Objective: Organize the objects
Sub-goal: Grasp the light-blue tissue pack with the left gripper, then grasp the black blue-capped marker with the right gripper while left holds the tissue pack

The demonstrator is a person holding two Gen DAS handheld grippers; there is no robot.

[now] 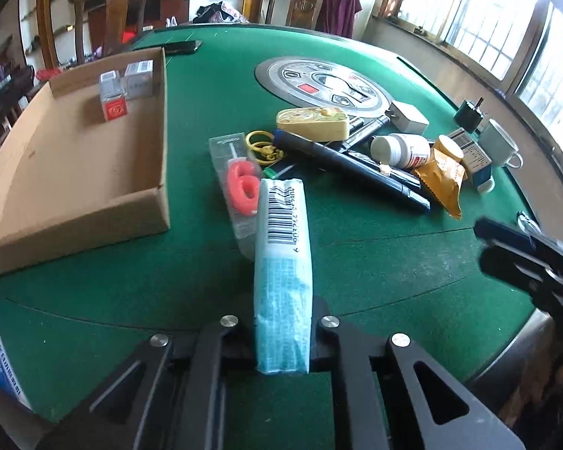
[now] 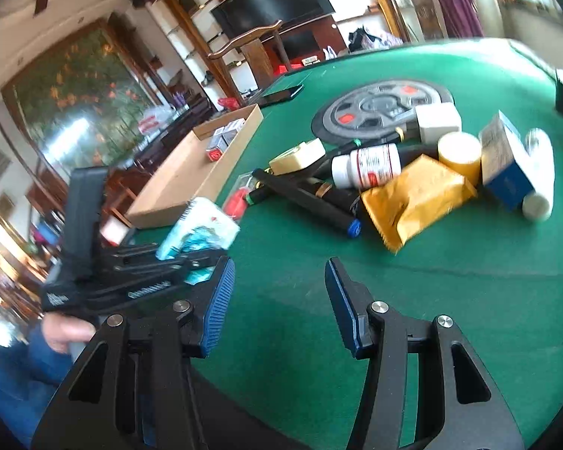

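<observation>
My left gripper (image 1: pixel 282 332) clamps a pale blue tissue pack (image 1: pixel 282 262), jutting toward twelve o'clock over the green table (image 1: pixel 375 262). Only the left view shows its barcode, with the cardboard tray (image 1: pixel 75 172) at ten o'clock. My right gripper (image 2: pixel 277 300) hangs open and empty; its view catches the pack's side at nine o'clock and my hand (image 2: pixel 65 332) on the left handle.

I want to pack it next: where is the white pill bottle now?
In the left wrist view the white pill bottle lies on its side, right of centre, between the black markers and the yellow-orange packet.
</observation>
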